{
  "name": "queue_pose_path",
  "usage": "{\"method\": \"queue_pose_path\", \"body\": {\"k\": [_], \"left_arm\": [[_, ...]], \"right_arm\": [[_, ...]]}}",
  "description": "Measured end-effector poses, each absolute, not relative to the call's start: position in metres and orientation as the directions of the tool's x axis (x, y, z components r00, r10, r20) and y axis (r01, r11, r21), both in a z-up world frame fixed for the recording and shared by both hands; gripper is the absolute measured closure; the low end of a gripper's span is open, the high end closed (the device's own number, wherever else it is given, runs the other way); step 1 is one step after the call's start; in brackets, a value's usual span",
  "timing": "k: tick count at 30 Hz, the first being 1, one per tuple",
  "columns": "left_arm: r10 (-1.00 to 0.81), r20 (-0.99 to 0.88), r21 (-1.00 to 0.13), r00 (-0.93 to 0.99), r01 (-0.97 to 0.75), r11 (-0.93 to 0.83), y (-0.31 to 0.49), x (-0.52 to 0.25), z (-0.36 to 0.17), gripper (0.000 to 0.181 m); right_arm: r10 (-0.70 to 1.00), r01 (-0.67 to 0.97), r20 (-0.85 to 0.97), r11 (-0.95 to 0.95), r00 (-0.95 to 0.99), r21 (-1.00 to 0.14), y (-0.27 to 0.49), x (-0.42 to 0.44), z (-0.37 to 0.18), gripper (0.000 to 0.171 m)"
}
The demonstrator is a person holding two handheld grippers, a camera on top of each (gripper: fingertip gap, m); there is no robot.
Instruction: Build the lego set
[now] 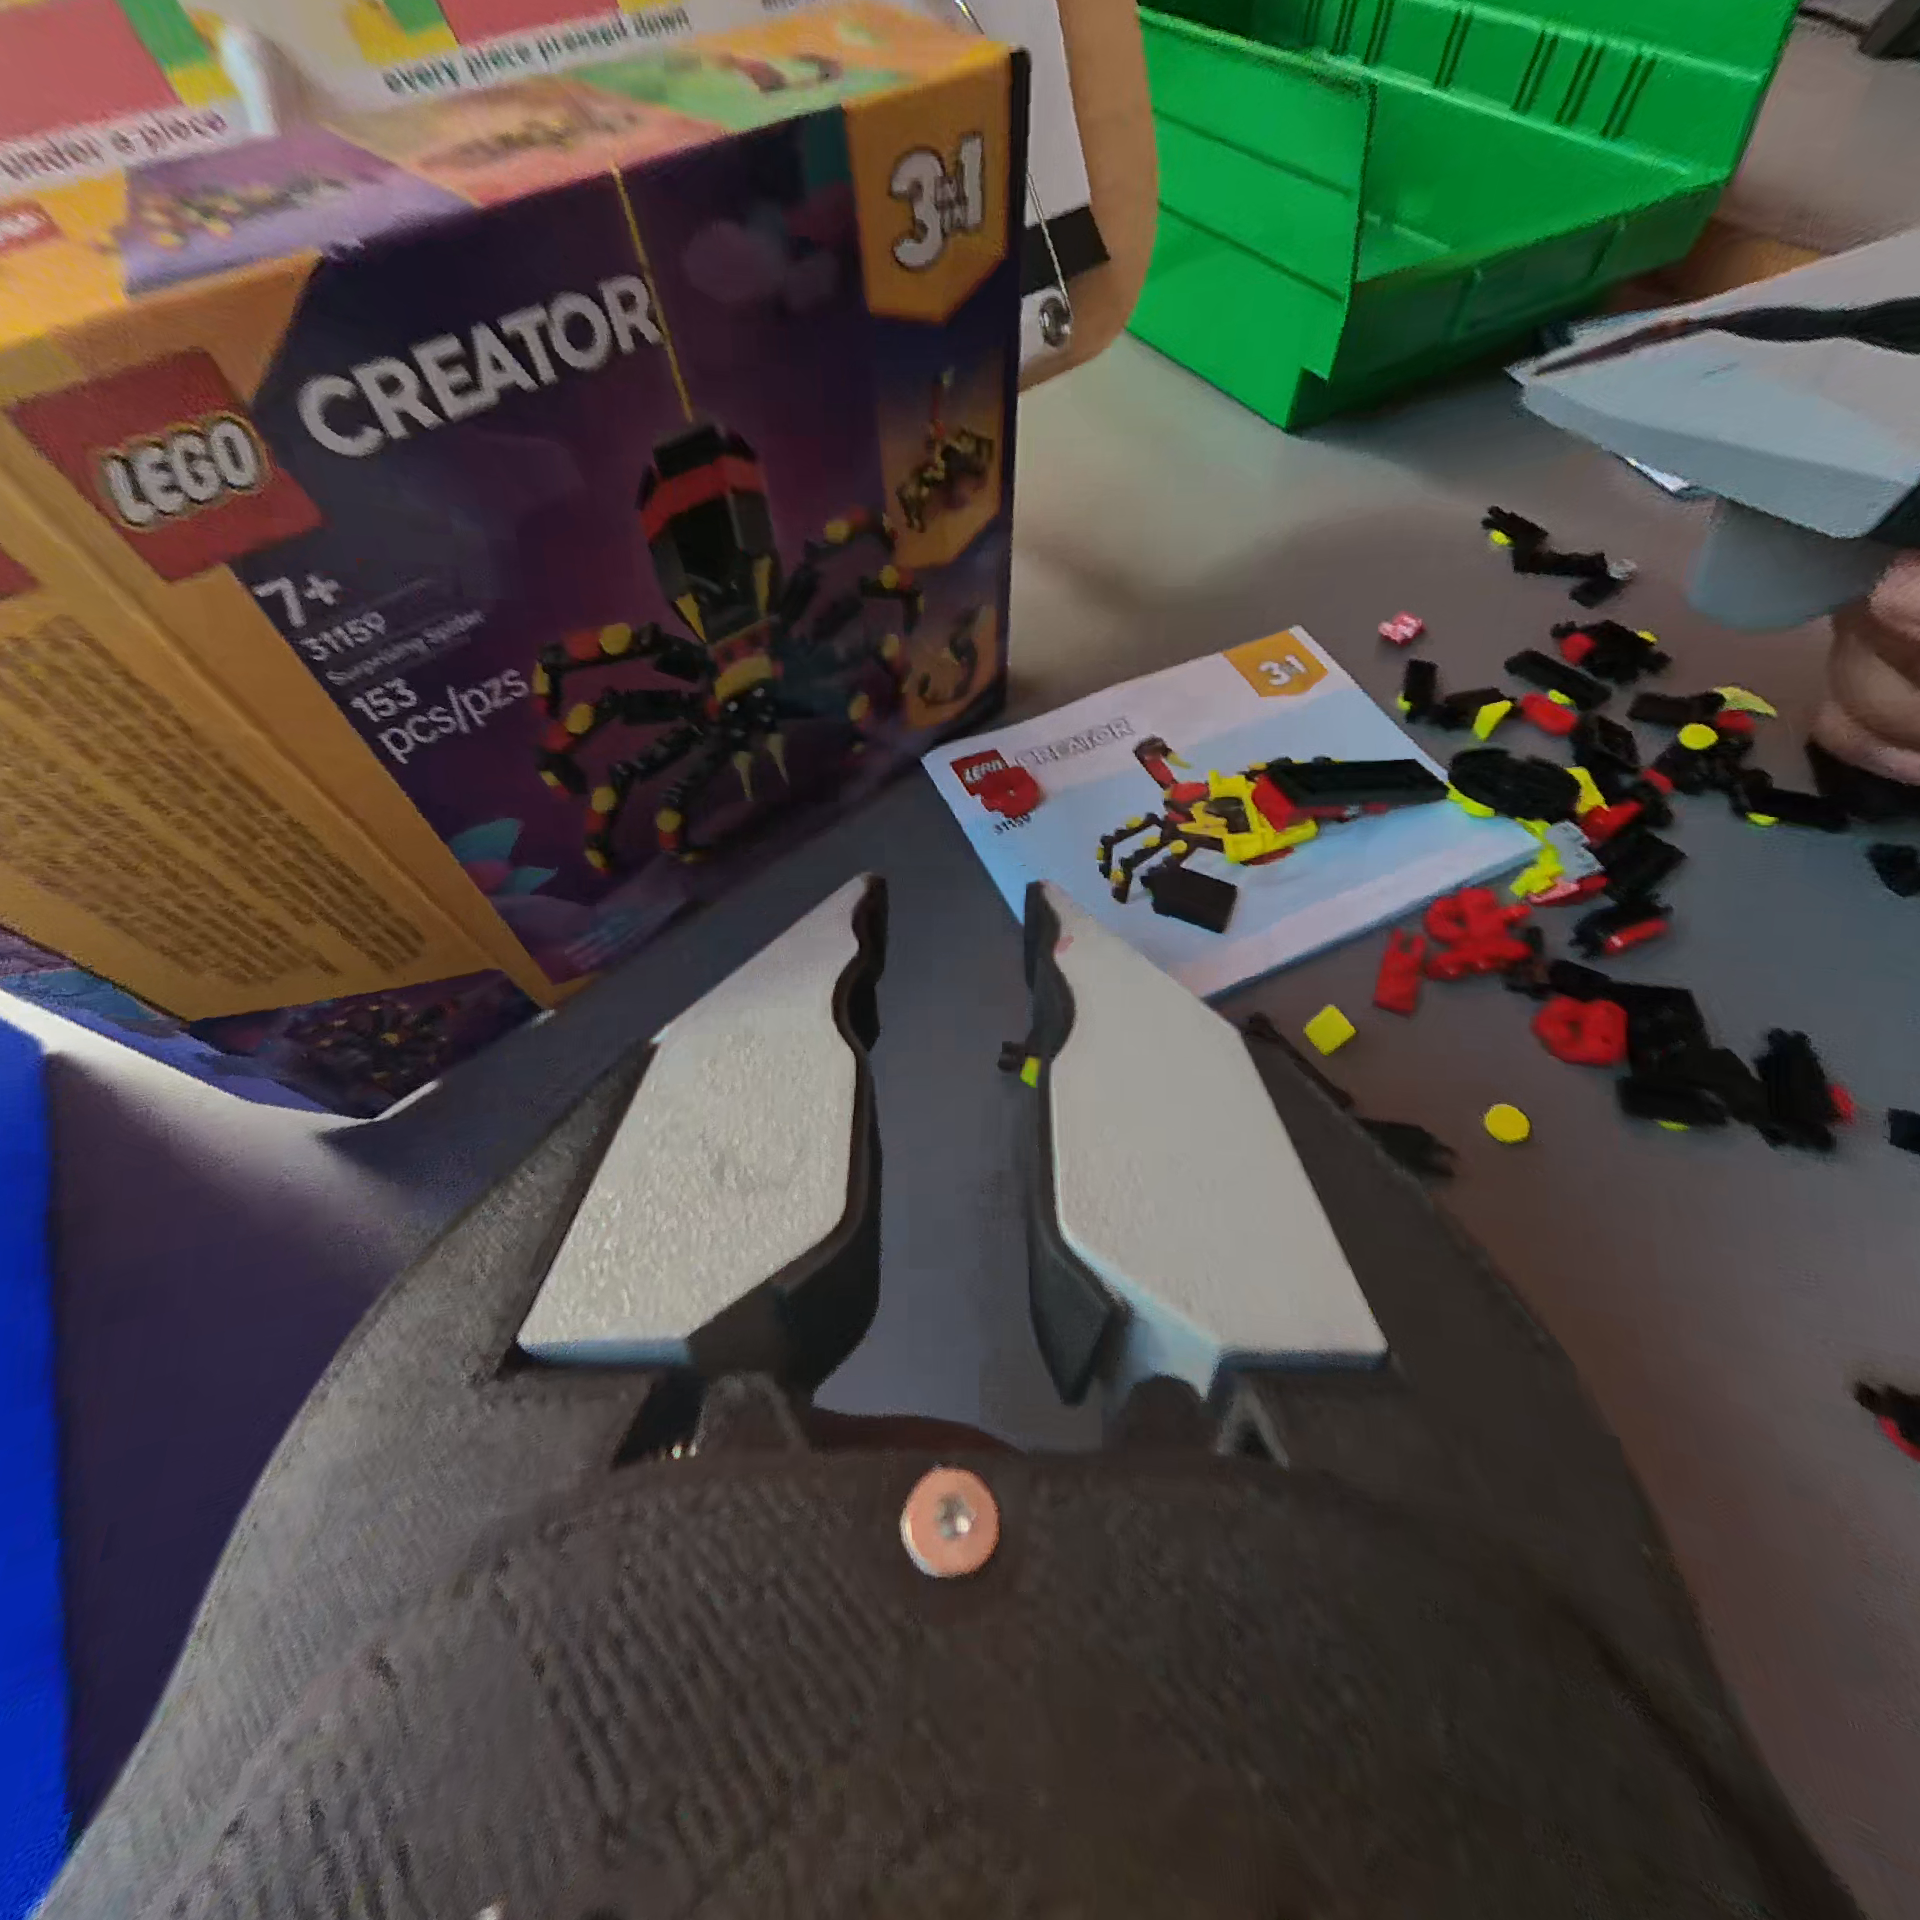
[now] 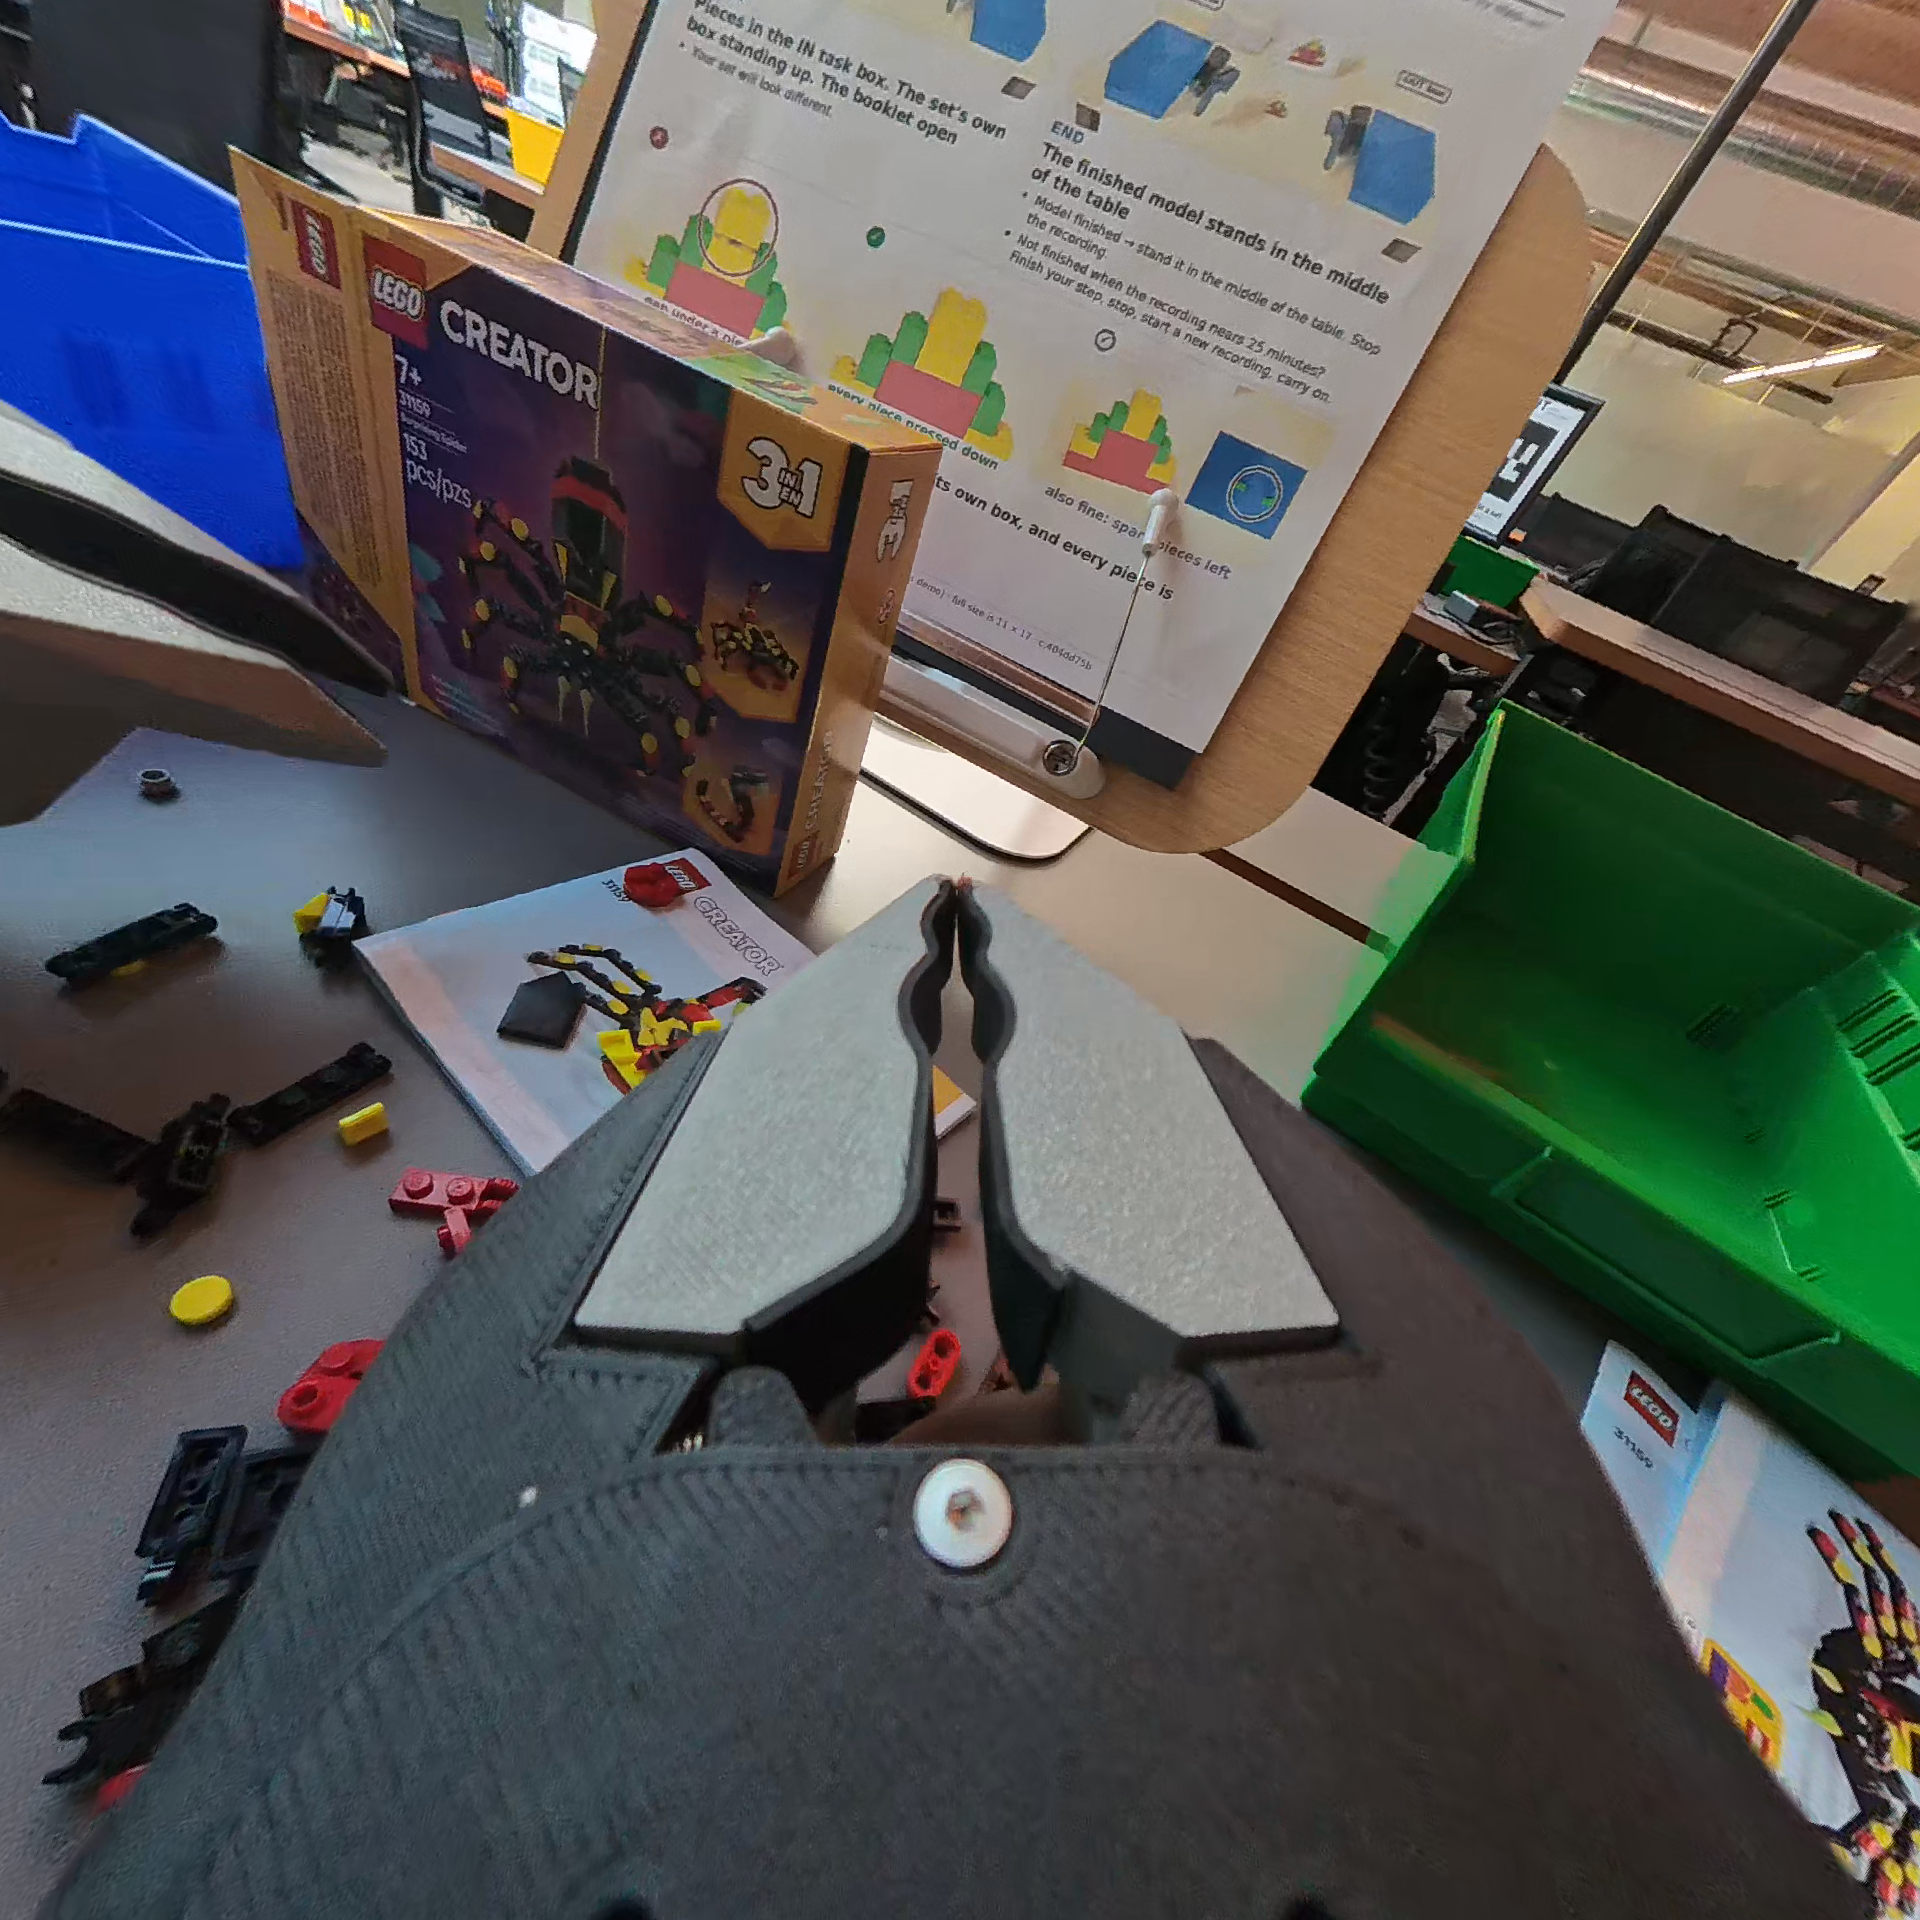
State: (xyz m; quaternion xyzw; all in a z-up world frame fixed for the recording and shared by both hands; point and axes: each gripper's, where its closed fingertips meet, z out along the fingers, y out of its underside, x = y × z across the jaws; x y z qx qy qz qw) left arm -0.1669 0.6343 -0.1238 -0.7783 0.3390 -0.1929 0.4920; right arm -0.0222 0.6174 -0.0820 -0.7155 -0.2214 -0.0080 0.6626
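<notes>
The tall purple and orange cardboard set box (image 1: 582, 540) stands upright on the grey table (image 1: 1195, 520), and everything else is best placed from it. Just in front of its lower right corner lies a thin pale-blue instruction booklet (image 1: 1226, 821), flat on the table with a red, yellow and black model pictured on its cover. Beyond the booklet, further from the box, a loose scatter of small black, red and yellow plastic bricks (image 1: 1600, 821) spreads over the table, none of them joined into anything large.

The left gripper (image 1: 956, 904), grey-faced with black edges, hovers in front of the box with a clear gap between its fingers; a tiny black and yellow bit shows against the inner edge of one finger, but I cannot tell whether it is stuck there or lying beyond. The right gripper (image 2: 956, 888) is clenched, its tips pressed together with nothing visible between them, and it hangs over the near edge of the booklet.

Behind the box leans a wooden board carrying a white printed sheet (image 2: 1039, 312). To the box's right sits a bright green plastic bin (image 2: 1662, 1091); to its left, a blue plastic bin (image 2: 114, 343). A second booklet (image 2: 1787, 1621) lies near the green bin.
</notes>
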Motion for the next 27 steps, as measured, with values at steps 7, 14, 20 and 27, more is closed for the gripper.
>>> {"method": "queue_pose_path", "body": {"k": [7, 14, 20, 27], "left_arm": [[-0.811, -0.066, -0.787, 0.582, -0.530, -0.315, 0.614, -0.166, -0.153, 0.152], [-0.833, -0.099, -0.726, 0.544, -0.612, -0.314, 0.612, -0.168, -0.172, 0.155], [-0.848, -0.099, -0.724, 0.521, -0.622, -0.298, 0.609, -0.165, -0.173, 0.159], [-0.845, -0.119, -0.721, 0.521, -0.631, -0.287, 0.609, -0.165, -0.172, 0.164]], "right_arm": [[0.313, 0.323, 0.300, -0.024, 0.901, -0.946, 0.617, -0.023, -0.082, 0.171], [0.330, 0.333, 0.309, -0.015, 0.892, -0.943, 0.615, -0.028, -0.082, 0.171], [0.368, 0.340, 0.318, 0.005, 0.874, -0.940, 0.612, -0.038, -0.082, 0.171], [0.426, 0.393, 0.378, 0.055, 0.822, -0.918, 0.605, -0.057, -0.084, 0.171]]}}
